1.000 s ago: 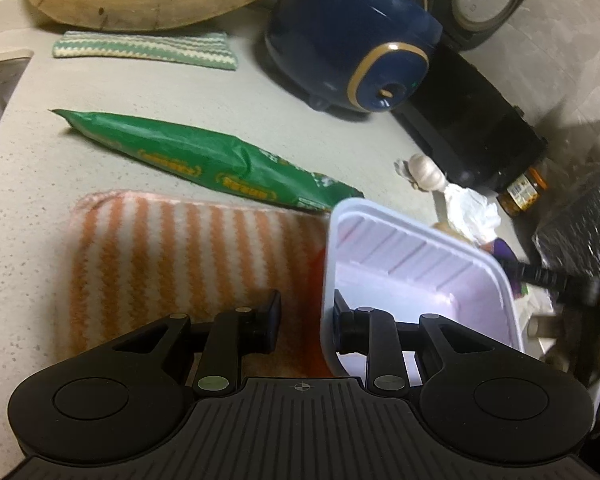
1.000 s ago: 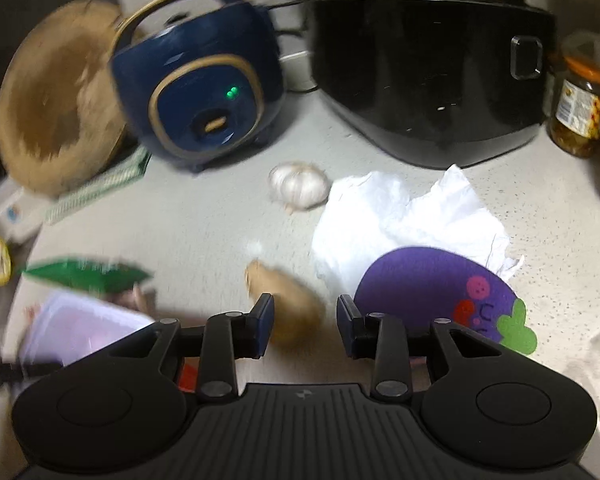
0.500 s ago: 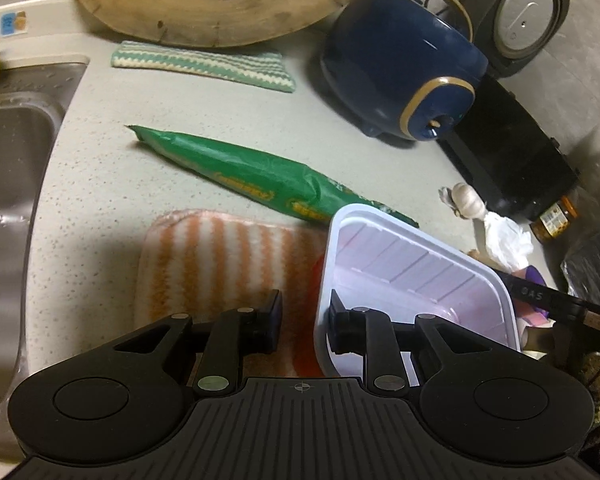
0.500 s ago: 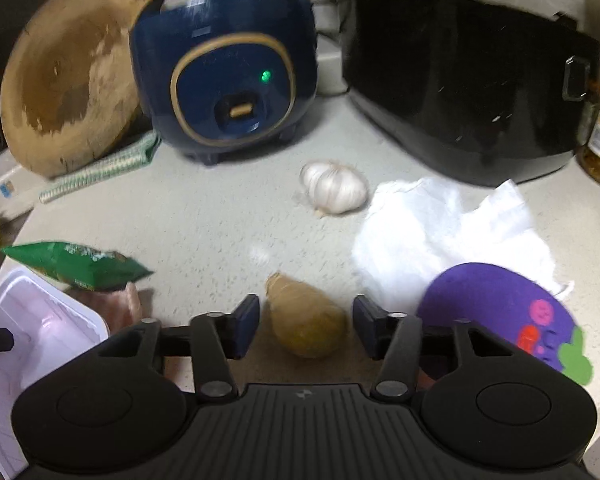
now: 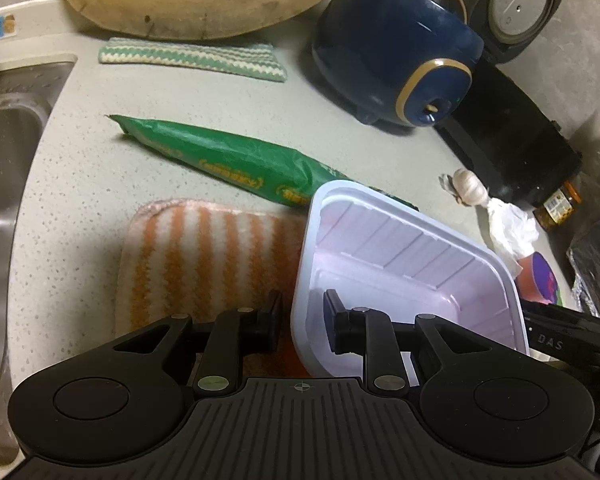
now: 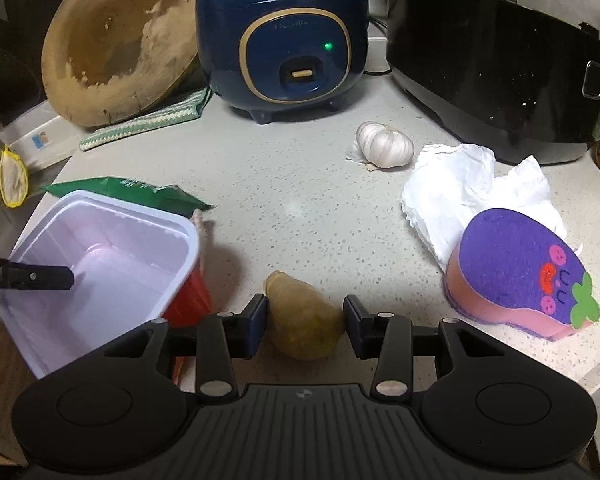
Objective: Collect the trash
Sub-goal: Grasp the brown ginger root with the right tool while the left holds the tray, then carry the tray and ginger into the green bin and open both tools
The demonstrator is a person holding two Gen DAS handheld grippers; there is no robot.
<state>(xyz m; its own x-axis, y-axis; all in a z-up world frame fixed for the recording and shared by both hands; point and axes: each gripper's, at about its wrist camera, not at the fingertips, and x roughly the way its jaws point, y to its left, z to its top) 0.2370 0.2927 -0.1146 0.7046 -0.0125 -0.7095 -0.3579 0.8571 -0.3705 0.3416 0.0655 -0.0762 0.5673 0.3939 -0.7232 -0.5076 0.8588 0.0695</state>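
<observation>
My left gripper (image 5: 302,320) is shut on the near wall of a white plastic tub (image 5: 380,196), one finger outside and one inside. In the right wrist view the tub (image 6: 132,208) sits tilted at the left, its red underside showing. My right gripper (image 6: 304,322) is open low over the counter, and a yellow-brown lump (image 6: 300,304) lies between its fingers with a thin gap on each side. A green wrapper (image 5: 228,156) lies behind the tub. A crumpled white tissue (image 6: 460,184) lies to the right.
An orange striped cloth (image 5: 204,256) lies under the tub. A garlic bulb (image 6: 384,144) and a purple sponge (image 6: 520,276) are near the tissue. A blue rice cooker (image 6: 288,40), a black appliance (image 6: 500,72) and a wooden board (image 6: 112,52) line the back. The sink (image 5: 0,200) is at the left.
The left jaws narrowed onto the tub wall. The right gripper widened its jaws and moved left and down, so the yellow-brown lump now sits between its fingers.
</observation>
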